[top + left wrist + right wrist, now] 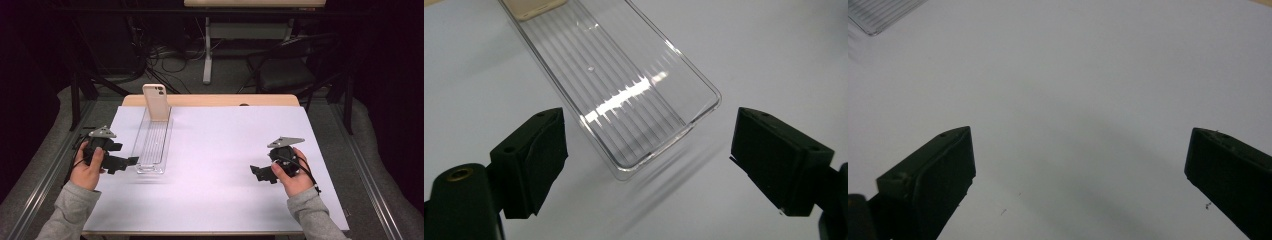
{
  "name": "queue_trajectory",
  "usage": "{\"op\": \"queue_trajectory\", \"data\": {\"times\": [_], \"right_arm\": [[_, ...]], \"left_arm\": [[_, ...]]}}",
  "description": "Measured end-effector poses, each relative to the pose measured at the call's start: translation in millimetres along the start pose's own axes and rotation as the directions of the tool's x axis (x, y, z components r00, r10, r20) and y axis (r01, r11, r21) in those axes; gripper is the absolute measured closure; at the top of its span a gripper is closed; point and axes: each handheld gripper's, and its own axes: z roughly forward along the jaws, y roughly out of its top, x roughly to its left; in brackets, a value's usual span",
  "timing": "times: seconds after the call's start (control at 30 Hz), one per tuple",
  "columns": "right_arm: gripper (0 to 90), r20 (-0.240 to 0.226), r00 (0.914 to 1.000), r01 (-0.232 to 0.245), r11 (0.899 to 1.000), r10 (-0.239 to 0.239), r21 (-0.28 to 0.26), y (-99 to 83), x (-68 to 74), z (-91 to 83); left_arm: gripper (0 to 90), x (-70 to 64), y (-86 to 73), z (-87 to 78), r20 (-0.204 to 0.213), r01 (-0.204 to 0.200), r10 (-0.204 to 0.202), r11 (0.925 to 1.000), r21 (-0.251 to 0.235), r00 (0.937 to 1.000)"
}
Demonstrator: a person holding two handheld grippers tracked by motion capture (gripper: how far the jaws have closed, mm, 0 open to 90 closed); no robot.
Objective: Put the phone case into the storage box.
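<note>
A long clear ribbed tray [152, 141] lies lengthwise on the white sheet at the left. A beige phone [156, 102] stands upright at the tray's far end, leaning in it; its bottom edge [531, 7] peeks in at the top of the left gripper view. My left gripper [131, 161] is open just left of the tray's near end [659, 125], and that end lies between and ahead of its jaws. Over at the right, my right gripper [256, 172] is open above bare sheet, pointing left, nothing between its jaws. A corner of the tray [878, 15] appears far off.
The white sheet [220, 165] covers most of a wooden table [210, 100]. Behind the table stand a chair [287, 70], a desk leg [206, 50] and cables on the floor [165, 55]. Metal rails [365, 165] run along both sides.
</note>
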Motion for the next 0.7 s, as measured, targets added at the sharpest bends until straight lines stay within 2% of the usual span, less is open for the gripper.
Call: {"op": "queue_trajectory", "data": {"times": [0.23, 0.4, 0.7], "right_arm": [[0.0, 0.004, 1.0, -0.004, 1.0, 0.004, 0.008, -11.7, 1.0, -2.8], [0.0, 0.001, 0.9999, -0.013, 1.0, 0.013, 0.007, -19.7, 2.0, -4.4], [0.0, 0.008, 1.0, 0.0, 1.0, 0.0, 0.025, -32.6, 5.0, -3.4]], "left_arm": [[15.0, -2.9, -17.7, 5.1, 0.017, 0.023, -0.023, 0.9997, 0.011, 0.9996], [15.1, -5.5, -26.7, 7.4, 0.008, 0.018, -0.018, 0.9997, 0.016, 0.9998], [15.1, -15.5, -40.0, 7.7, 0.006, 0.006, -0.006, 1.0, 0.0, 1.0]]}}
